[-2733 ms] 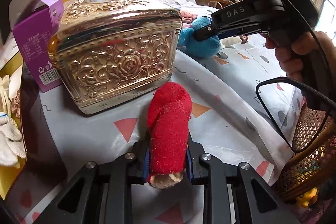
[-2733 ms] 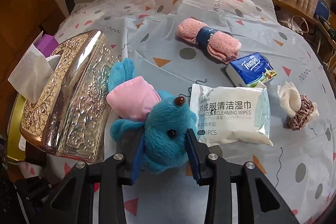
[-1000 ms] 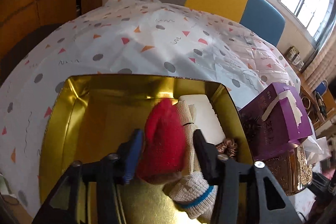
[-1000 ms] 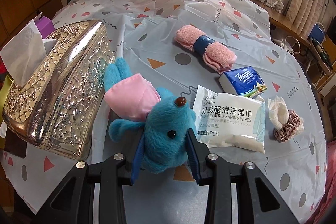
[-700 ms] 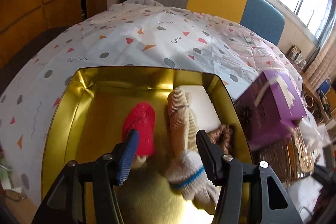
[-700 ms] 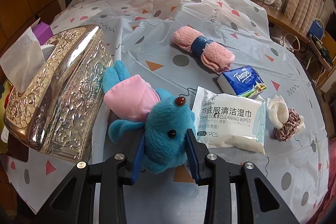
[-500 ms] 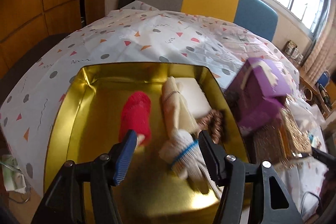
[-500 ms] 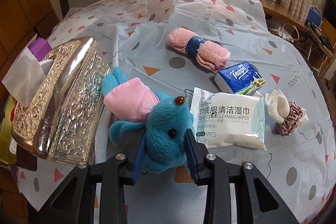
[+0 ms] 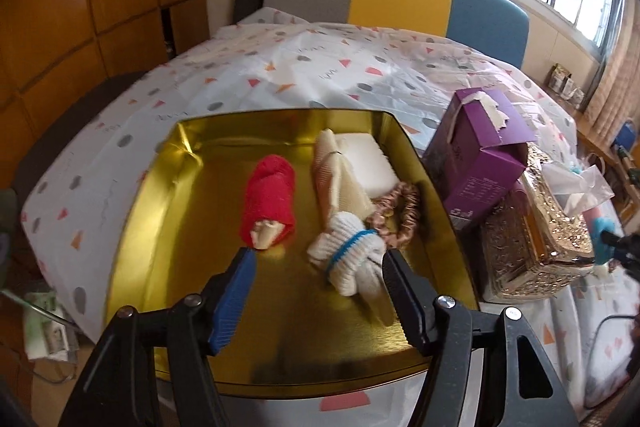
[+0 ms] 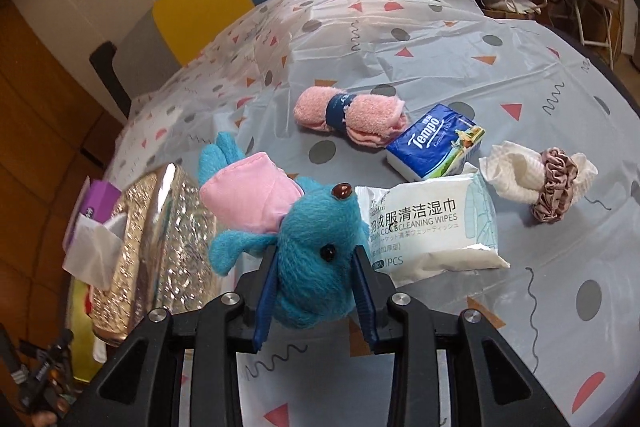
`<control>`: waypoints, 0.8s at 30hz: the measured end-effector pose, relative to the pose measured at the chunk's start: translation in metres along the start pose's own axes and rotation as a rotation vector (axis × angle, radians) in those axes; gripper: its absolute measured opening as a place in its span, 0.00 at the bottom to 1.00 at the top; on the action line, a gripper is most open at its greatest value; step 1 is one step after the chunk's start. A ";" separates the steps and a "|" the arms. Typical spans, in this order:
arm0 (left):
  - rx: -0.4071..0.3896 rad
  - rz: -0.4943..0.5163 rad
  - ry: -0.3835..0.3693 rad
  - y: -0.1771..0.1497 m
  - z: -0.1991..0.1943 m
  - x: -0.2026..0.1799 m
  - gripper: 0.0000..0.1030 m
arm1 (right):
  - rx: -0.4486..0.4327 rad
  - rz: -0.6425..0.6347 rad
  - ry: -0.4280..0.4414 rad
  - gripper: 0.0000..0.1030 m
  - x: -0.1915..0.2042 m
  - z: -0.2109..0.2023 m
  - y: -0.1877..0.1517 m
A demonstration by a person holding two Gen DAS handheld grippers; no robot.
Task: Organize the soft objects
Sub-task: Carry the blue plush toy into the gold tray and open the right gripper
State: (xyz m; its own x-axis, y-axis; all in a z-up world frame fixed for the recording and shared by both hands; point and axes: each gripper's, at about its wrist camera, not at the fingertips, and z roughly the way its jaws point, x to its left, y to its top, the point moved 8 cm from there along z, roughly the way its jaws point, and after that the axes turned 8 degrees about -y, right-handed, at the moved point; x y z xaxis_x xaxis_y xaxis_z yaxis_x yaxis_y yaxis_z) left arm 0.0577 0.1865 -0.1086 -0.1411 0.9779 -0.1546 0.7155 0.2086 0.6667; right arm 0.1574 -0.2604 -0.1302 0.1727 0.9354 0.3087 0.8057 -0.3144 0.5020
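The left gripper (image 9: 316,267) hangs released over the near part of the gold tray (image 9: 132,239), its jaws spread wide with nothing between them. In the tray the red rolled cloth (image 9: 269,201) lies with its long axis running near to far, its cream end pointing toward the gripper; just right of it, apart, lie a cream rolled cloth (image 9: 340,179) and a white knit glove (image 9: 352,259), with a brown scrunchie (image 9: 400,211) and a white sponge (image 9: 366,161) at the far right. The right gripper (image 10: 316,291) is clenched on the blue plush toy (image 10: 312,259), whose head sits between the jaws while its pink-clad body extends far-left, beside the gold tissue box (image 10: 160,247) and the wet wipes pack (image 10: 432,231).
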 end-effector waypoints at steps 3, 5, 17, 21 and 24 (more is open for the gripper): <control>-0.020 0.002 0.017 0.001 -0.007 0.006 0.70 | -0.040 0.023 0.036 0.33 0.004 -0.013 0.007; -0.031 0.004 0.026 0.003 -0.010 0.010 0.72 | -0.078 0.014 0.055 0.33 0.013 -0.028 0.013; -0.063 -0.070 0.054 0.005 -0.019 0.039 0.79 | -0.173 -0.336 0.293 0.33 0.189 -0.113 -0.006; -0.079 -0.127 0.103 0.004 -0.025 0.065 0.79 | -0.108 -0.491 0.346 0.33 0.258 -0.111 -0.042; -0.089 -0.176 0.124 0.002 -0.028 0.087 0.79 | -0.037 -0.538 0.367 0.34 0.297 -0.097 -0.070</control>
State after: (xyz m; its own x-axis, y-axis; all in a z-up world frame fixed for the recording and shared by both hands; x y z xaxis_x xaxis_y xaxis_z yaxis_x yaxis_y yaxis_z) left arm 0.0271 0.2721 -0.1002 -0.3454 0.9196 -0.1873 0.6098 0.3716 0.7001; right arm 0.0974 0.0240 0.0051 -0.4593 0.8495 0.2596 0.7046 0.1705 0.6888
